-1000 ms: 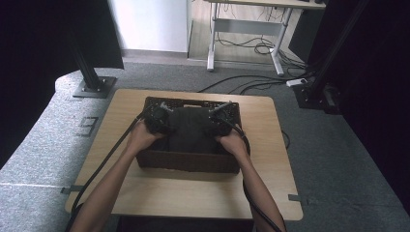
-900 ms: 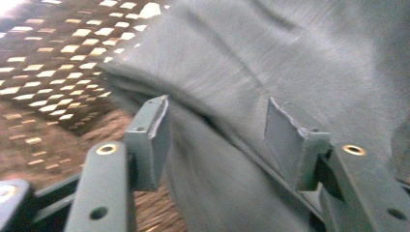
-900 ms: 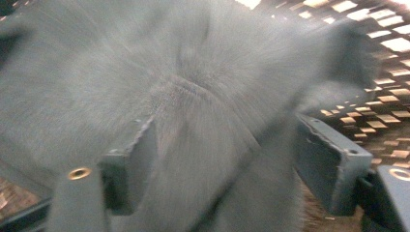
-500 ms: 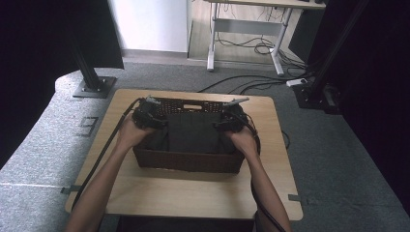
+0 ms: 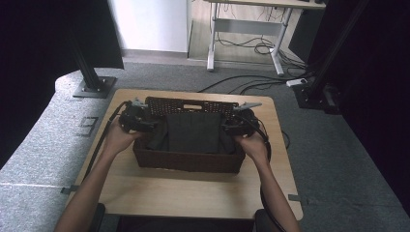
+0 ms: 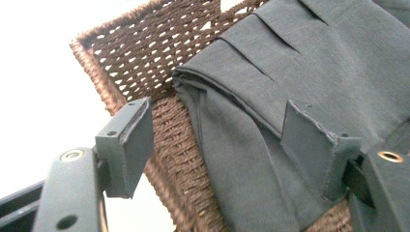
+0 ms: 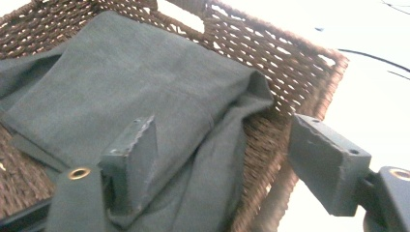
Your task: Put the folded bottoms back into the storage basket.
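On table (image 5: 193,193), wicker basket (image 5: 188,159) — folded cloth (image 5: 193,131) inside

Cloth (image 5: 193,131) hides most of basket (image 5: 188,162) floor.

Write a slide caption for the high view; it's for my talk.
Both claws, left and right, open at the ends of a wicker basket holding folded dark cloth.

A dark grey folded cloth (image 5: 193,131) lies flat inside the brown wicker basket (image 5: 188,162) — edges spilling toward both short sides
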`<act>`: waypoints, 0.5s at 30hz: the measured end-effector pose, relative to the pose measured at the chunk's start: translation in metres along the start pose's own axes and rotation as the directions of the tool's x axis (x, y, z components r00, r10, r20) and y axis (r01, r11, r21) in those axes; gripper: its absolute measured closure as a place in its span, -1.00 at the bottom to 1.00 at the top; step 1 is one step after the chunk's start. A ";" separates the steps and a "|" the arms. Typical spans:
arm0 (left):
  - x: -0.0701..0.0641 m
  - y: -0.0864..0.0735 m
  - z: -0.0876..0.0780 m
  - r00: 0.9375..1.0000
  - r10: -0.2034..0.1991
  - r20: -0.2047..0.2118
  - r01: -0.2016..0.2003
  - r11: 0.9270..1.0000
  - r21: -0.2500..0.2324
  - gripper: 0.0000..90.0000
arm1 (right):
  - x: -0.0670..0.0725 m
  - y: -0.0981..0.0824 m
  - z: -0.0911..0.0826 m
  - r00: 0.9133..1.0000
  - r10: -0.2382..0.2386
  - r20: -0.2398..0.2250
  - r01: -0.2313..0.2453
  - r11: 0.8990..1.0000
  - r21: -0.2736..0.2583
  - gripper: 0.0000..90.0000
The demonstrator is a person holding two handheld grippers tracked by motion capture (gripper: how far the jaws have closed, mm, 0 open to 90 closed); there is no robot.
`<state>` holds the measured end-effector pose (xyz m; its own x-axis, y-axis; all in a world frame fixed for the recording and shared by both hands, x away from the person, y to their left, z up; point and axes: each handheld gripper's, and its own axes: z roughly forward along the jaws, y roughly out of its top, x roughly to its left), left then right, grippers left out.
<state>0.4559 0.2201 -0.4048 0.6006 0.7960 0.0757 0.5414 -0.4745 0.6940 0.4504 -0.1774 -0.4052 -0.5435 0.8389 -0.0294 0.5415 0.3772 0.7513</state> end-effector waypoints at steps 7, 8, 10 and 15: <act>-0.002 -0.016 -0.015 1.000 0.004 0.019 -0.003 1.000 -0.027 -0.37 | -0.005 -0.018 -0.017 1.000 0.006 0.002 -0.006 1.000 -0.008 -0.37; -0.003 -0.018 -0.016 1.000 0.007 0.022 -0.006 1.000 -0.030 -0.38 | -0.006 -0.020 -0.019 1.000 0.006 0.000 -0.006 1.000 -0.012 -0.38; -0.004 -0.022 -0.020 1.000 0.010 0.030 -0.009 0.999 -0.037 -0.41 | -0.008 -0.025 -0.024 1.000 0.009 -0.004 -0.009 1.000 -0.022 -0.41; -0.006 -0.034 -0.031 0.998 0.015 0.067 -0.011 0.998 -0.060 -0.53 | -0.010 -0.035 -0.035 1.000 0.020 -0.015 -0.021 0.999 -0.048 -0.55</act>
<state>0.4159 0.2432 -0.4062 0.6466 0.7619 0.0377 0.4989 -0.4598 0.7347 0.4145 -0.2133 -0.4080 -0.5423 0.8402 -0.0043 0.5211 0.3403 0.7827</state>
